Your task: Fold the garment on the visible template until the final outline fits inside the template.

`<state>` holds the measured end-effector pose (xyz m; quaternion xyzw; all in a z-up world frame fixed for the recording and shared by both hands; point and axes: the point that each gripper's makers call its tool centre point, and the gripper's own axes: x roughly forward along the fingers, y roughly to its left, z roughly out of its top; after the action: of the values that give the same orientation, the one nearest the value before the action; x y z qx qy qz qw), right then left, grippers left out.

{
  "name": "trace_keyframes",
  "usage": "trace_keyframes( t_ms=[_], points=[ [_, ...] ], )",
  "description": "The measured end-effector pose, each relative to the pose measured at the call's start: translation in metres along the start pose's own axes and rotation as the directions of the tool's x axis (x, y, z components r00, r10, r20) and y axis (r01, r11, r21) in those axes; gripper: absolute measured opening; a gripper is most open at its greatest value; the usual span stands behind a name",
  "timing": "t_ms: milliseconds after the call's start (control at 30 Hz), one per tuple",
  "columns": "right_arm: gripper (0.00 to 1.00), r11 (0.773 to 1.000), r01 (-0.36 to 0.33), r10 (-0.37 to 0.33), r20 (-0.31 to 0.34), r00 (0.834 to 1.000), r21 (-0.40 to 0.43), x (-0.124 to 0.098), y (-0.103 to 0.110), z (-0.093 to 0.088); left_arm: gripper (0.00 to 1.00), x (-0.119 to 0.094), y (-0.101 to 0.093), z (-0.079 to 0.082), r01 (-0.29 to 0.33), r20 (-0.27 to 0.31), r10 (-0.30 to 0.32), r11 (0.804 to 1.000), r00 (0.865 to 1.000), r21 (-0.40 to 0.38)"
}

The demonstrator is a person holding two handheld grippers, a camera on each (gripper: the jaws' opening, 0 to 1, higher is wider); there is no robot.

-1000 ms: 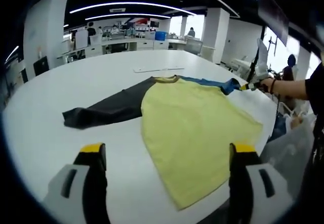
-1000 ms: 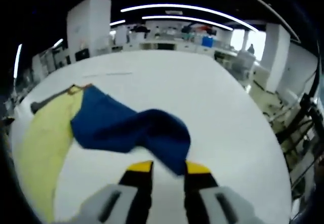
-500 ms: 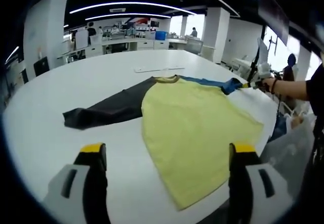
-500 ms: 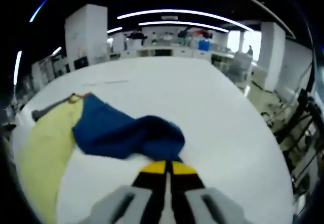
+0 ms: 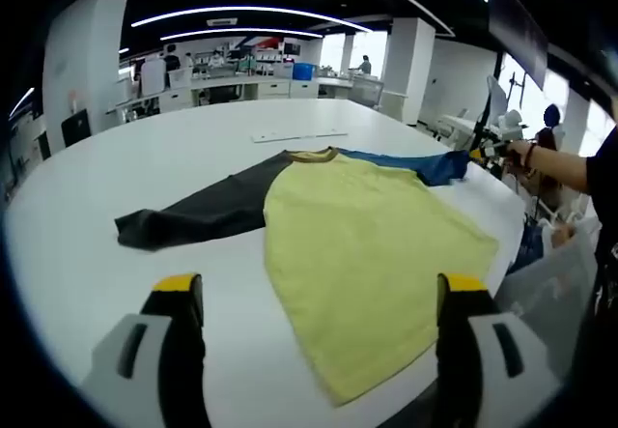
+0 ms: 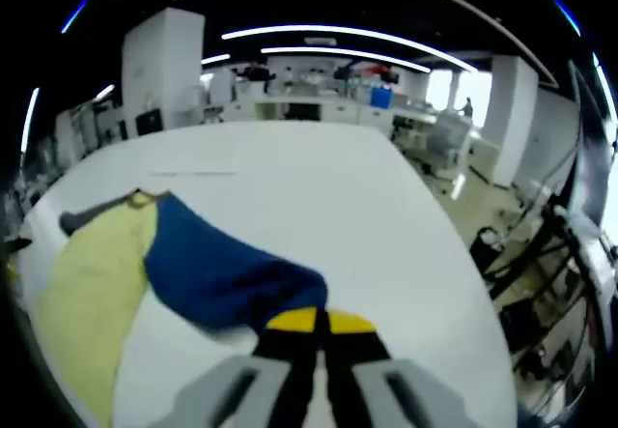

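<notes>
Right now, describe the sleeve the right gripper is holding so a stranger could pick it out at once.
On the big white table lies a shirt with a pale yellow body. Its blue sleeve stretches away from the collar, its end pinched in the right gripper. The opposite sleeve is dark grey and lies free.

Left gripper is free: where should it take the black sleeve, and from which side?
Grip the black sleeve at its cuff end, the free tip farthest from the yellow body, coming in low from the open table beyond it. It lies flat and straight, so the tip lifts cleanly. The left gripper is open.
</notes>
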<state>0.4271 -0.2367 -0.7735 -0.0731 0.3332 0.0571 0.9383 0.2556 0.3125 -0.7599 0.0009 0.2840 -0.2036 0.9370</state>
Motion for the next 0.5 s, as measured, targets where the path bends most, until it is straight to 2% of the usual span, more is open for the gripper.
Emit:
trace_keyframes(
  t_ms=[167,300,500],
  points=[
    [0.0,1.0,0.01,-0.01,-0.021,1.0,0.001,0.007,-0.004,0.001,0.98,0.001,-0.001,-0.001,0.006,-0.007,-0.006,1.0,1.0,0.011],
    [0.0,1.0,0.015,-0.015,-0.043,0.999,-0.012,0.024,-0.01,0.006,0.98,0.001,-0.003,0.001,0.011,-0.001,-0.011,1.0,1.0,0.02],
    [0.0,0.999,0.035,-0.038,-0.095,0.995,-0.034,0.038,-0.02,-0.008,0.99,0.001,-0.004,0.001,0.01,-0.005,-0.01,1.0,1.0,0.028]
  ],
)
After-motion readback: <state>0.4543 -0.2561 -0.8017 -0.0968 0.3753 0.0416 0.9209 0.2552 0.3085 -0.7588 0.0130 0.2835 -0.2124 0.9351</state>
